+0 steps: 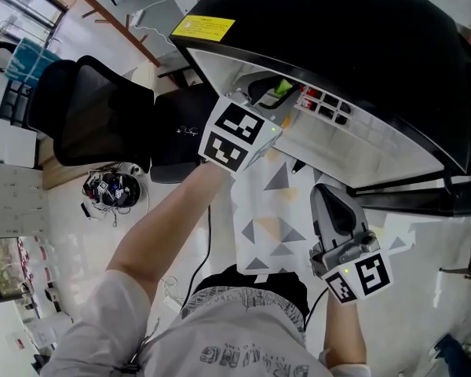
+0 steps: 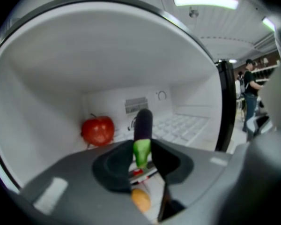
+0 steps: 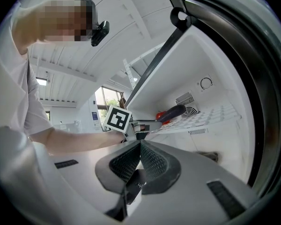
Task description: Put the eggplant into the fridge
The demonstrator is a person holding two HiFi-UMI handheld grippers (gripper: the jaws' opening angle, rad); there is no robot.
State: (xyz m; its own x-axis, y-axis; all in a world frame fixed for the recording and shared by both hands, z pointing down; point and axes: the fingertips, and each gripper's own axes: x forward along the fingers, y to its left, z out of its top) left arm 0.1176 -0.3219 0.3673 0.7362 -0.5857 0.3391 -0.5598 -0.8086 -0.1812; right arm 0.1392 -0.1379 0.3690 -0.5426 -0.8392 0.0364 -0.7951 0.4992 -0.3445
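Observation:
The eggplant [image 2: 143,123], dark purple with a green stem, sticks forward out of my left gripper [image 2: 142,149], whose jaws are shut on the stem end. It hangs inside the white fridge [image 2: 47,93], just above the wire shelf [image 2: 187,125]. A red tomato [image 2: 98,130] rests at the back left of that shelf. From the head view the left gripper [image 1: 268,99] reaches into the fridge, and only the green stem [image 1: 282,88] shows. My right gripper [image 1: 326,193] hovers lower, outside the fridge, shut and empty. The right gripper view shows the eggplant [image 3: 172,112] over the shelf [image 3: 215,114].
The black fridge door [image 1: 337,38] stands open overhead. An orange item [image 2: 140,199] lies lower in the fridge. A black office chair [image 1: 86,108] and a tangle of cables [image 1: 110,188] are at the left. A person [image 2: 249,86] stands far off to the right.

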